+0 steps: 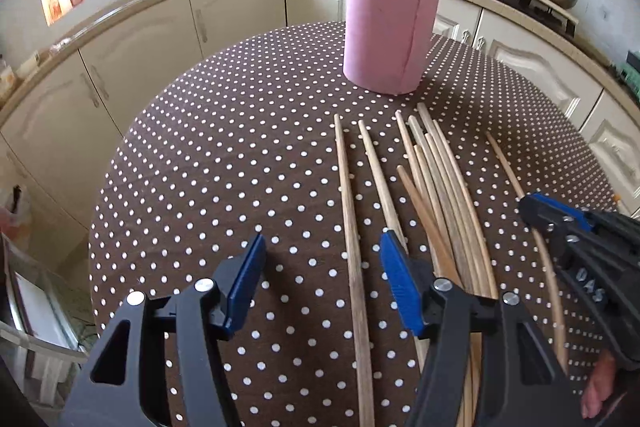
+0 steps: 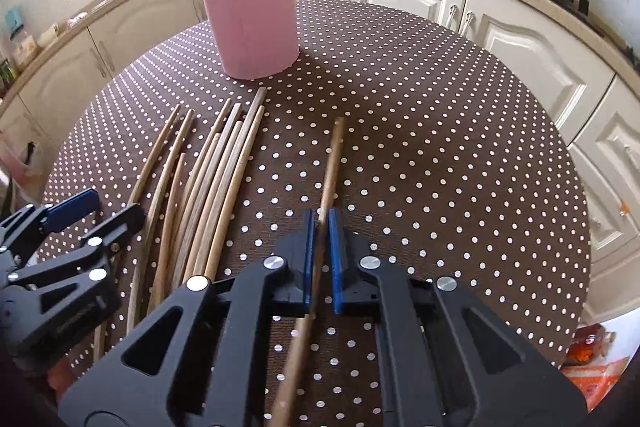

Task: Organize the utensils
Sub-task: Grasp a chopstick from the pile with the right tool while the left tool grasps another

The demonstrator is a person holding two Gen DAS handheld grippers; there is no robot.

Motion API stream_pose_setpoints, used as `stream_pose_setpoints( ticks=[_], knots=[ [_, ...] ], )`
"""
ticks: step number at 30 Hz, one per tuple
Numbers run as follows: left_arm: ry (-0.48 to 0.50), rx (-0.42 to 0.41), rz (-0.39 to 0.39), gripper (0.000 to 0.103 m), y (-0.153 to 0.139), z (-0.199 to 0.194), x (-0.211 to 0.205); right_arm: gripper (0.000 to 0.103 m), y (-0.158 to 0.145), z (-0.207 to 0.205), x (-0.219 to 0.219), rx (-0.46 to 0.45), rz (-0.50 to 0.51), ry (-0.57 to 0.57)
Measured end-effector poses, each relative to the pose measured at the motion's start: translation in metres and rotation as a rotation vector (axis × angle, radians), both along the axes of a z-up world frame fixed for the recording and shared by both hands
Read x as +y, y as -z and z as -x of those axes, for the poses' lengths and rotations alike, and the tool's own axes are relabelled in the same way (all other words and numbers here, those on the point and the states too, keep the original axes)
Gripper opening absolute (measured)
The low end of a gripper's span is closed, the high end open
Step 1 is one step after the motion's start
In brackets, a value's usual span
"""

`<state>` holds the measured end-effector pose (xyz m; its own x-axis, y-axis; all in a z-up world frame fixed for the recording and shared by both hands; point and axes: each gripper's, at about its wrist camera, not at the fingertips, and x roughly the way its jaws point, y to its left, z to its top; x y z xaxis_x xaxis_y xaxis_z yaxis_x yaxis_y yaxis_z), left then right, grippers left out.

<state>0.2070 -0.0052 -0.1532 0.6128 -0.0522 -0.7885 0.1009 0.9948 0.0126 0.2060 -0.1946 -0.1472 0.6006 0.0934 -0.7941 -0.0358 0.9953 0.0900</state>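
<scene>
Left gripper (image 1: 322, 263) and right gripper (image 2: 320, 227), black angular frames, blue ribbed pads (image 1: 396, 279), silver pivot screws behind them, raised "DAS" lettering

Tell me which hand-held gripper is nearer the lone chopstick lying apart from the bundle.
Right. The right hand-held gripper is shut on that chopstick; the left hand-held gripper is open, beyond the bundle.

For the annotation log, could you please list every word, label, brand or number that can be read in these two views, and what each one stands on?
"DAS": raised letters on the black body of the right gripper, seen in the left wrist view; the reading is uncertain, since the letters are small and angled.
Packaging at the lower right edge of the right wrist view: any print is too blurred to read.
Items on the counter at left: too small to read.
</scene>
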Motion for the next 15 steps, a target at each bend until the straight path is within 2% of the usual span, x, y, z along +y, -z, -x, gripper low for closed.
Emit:
stream_pose_setpoints(
  ticks=[2,10,13,15],
  knots=[
    [-0.012,-0.022,-0.004,0.010,-0.001,-0.001,0.001,0.006,0.001,0.001,-0.005,-0.003,-0.040,-0.001],
    [-0.037,-0.023,0.103,0.007,-0.003,-0.006,0.015,0.006,-0.005,0.007,-0.014,-0.037,-0.120,-0.003],
    [-0.032,-0.065,0.142,0.007,-0.009,-0.001,0.022,0.006,-0.013,0.011,-0.017,-0.073,-0.123,0.003],
    [-0.029,-0.127,0.164,0.007,-0.018,0.004,0.024,0.006,-0.017,0.012,-0.019,-0.095,-0.135,-0.003]
  ],
)
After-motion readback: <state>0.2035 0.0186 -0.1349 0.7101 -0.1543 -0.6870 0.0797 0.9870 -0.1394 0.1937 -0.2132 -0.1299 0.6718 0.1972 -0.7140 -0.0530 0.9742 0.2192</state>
